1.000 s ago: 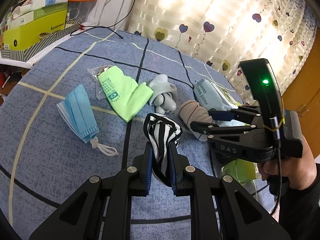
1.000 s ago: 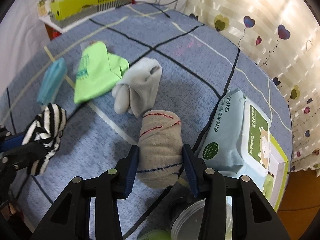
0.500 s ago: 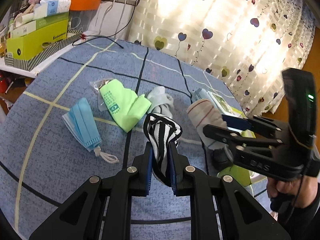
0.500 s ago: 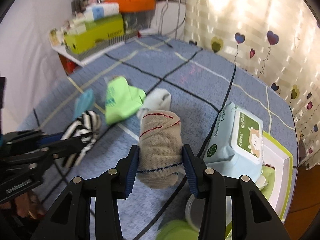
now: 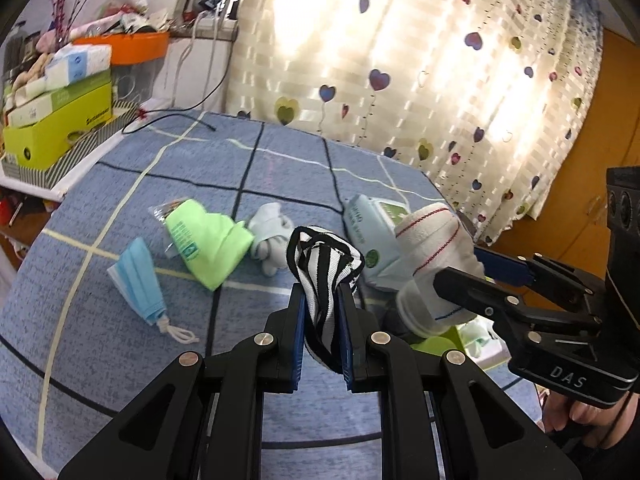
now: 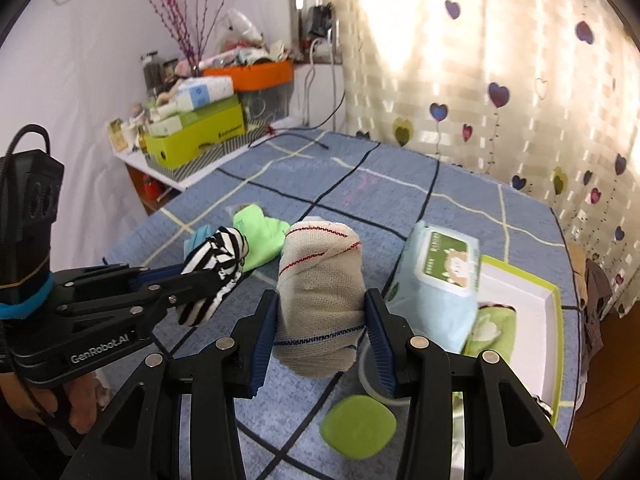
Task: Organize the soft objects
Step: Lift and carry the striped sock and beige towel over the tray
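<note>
the left gripper (image 5: pixel 322 308) is clamped on one striped sock (image 5: pixel 324 264), the right gripper (image 6: pixel 320 320) on one beige rolled sock (image 6: pixel 320 288) (both held above the table). below lie one blue mask (image 5: pixel 138 280), one green cloth (image 5: pixel 204 240), one grey sock (image 5: pixel 270 236) and one wipes pack (image 6: pixel 436 280) on the blue checked tablecloth (image 5: pixel 140 184), heart-print curtain (image 5: pixel 400 60) behind.

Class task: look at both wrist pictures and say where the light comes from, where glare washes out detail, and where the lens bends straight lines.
Left wrist view: daylight glares through the heart-print curtain, bleaching its folds; the bedspread grid lines bow outward. Right wrist view: the curtain again burns out at top; the beige sock roll is sharp, the green lid near the lens slightly soft; corners vignette black.
</note>
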Motion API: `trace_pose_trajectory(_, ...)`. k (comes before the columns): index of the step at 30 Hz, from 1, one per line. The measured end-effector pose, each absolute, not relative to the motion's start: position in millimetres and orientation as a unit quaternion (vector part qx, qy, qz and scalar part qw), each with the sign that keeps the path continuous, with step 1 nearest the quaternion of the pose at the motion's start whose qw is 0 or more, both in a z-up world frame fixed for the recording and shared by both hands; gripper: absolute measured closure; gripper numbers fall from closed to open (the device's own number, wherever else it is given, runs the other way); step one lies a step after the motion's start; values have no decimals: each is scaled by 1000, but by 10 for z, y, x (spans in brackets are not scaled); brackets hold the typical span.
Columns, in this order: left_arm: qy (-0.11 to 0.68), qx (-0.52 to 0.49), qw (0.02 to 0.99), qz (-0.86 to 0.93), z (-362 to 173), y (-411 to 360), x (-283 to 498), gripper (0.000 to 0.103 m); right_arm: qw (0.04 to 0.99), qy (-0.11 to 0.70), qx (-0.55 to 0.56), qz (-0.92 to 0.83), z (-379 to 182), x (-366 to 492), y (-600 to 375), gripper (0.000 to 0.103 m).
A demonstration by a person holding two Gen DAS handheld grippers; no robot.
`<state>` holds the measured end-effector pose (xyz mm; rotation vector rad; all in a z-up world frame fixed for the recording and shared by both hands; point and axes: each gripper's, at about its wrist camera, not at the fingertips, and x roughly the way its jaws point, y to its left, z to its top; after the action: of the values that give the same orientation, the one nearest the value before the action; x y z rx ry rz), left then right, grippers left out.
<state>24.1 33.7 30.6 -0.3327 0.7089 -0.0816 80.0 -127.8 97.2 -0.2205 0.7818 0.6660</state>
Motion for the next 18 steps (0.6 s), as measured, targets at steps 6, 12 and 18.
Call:
trace_pose_trajectory(6, 339, -148, 928, -52, 425, 142, 233, 87, 879, 358, -82, 306, 1088, 698, -1551, 61)
trace_pose_trajectory(12, 337, -136, 929, -70, 490, -61, 256, 87, 889, 350, -66, 287, 1138, 638, -1825, 61)
trace_pose_trajectory(18, 336, -125, 929, -91, 538, -266, 282, 87, 902, 345, -48, 256, 1175, 610, -2156, 61)
